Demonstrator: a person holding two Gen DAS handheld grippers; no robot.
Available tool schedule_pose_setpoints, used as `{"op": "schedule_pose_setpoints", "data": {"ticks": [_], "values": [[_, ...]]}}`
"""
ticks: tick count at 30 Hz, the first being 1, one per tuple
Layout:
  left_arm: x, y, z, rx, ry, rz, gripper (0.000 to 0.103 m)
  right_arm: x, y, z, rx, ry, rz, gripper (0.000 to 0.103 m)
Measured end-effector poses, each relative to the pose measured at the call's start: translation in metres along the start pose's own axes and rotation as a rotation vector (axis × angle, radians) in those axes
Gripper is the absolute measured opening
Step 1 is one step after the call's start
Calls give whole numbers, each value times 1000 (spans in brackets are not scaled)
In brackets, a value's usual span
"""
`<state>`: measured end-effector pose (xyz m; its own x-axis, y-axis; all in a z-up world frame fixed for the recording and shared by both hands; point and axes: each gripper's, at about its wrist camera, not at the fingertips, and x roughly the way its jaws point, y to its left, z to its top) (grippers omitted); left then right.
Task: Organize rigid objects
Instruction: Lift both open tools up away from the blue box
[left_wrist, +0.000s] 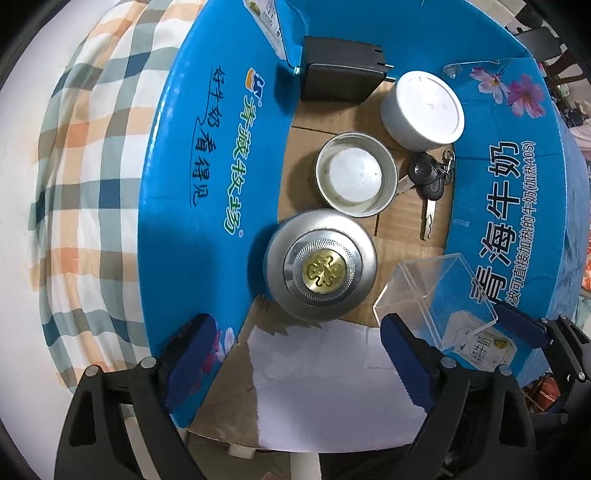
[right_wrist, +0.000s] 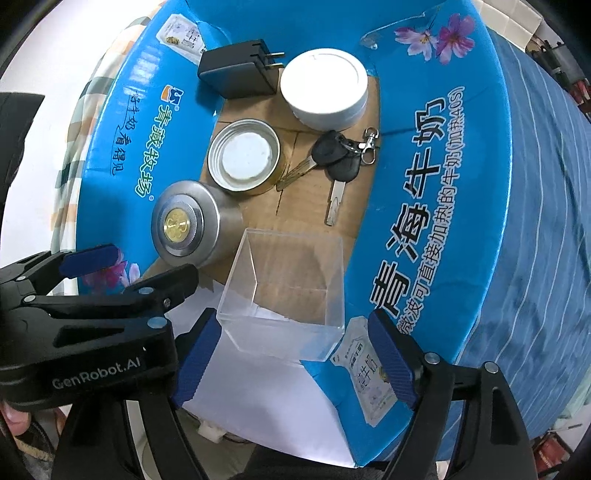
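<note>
- Left wrist view: the left claw (left_wrist: 299, 354) points straight down into a blue milk carton box (left_wrist: 207, 155), its jaws wide with nothing between the pads. One blue pad (left_wrist: 192, 354) stands outside the box wall, the other (left_wrist: 402, 362) inside, so the claw straddles that wall.
- On the brown cardboard floor, just ahead of the claw, stands a round metal tin (left_wrist: 321, 269) with a gold emblem on its lid, touching the left wall.
- Beyond it lie an open tin lid (left_wrist: 356, 173), a white round container (left_wrist: 423, 107), a black power adapter (left_wrist: 340, 72) and a bunch of keys (left_wrist: 430, 181), blades pointing toward the camera.
- A clear plastic box (left_wrist: 439, 295) sits tilted against the right wall, beside the inner pad.
- Outside the box shows a plaid cloth (left_wrist: 85, 184).
- Right wrist view: the right claw (right_wrist: 295, 365) points steeply down, jaws wide; the clear plastic box (right_wrist: 284, 284) lies between and just ahead of its pads (right_wrist: 199, 358), which do not press on it.
- The left claw (right_wrist: 129, 266) enters from the left, beside the metal tin (right_wrist: 188, 225).
- Judgement: every object already lies inside the carton; the right claw is nearer the plastic box, the left nearer the tin.
- The carton rests on a blue striped cover (right_wrist: 535, 221).
</note>
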<state>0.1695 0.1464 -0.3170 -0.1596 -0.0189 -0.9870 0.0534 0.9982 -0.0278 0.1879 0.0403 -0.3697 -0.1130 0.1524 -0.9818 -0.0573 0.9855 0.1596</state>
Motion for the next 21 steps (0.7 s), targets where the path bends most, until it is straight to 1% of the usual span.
{"op": "schedule_pose_setpoints", "data": {"ticks": [14,21], "values": [[-19,-7,10,6,-28,10,92,-19,-10,2,31,-16,3,84],[-26,-6,7,6,-38,14,92,-28,-12,2,31,-23,2,84]]}}
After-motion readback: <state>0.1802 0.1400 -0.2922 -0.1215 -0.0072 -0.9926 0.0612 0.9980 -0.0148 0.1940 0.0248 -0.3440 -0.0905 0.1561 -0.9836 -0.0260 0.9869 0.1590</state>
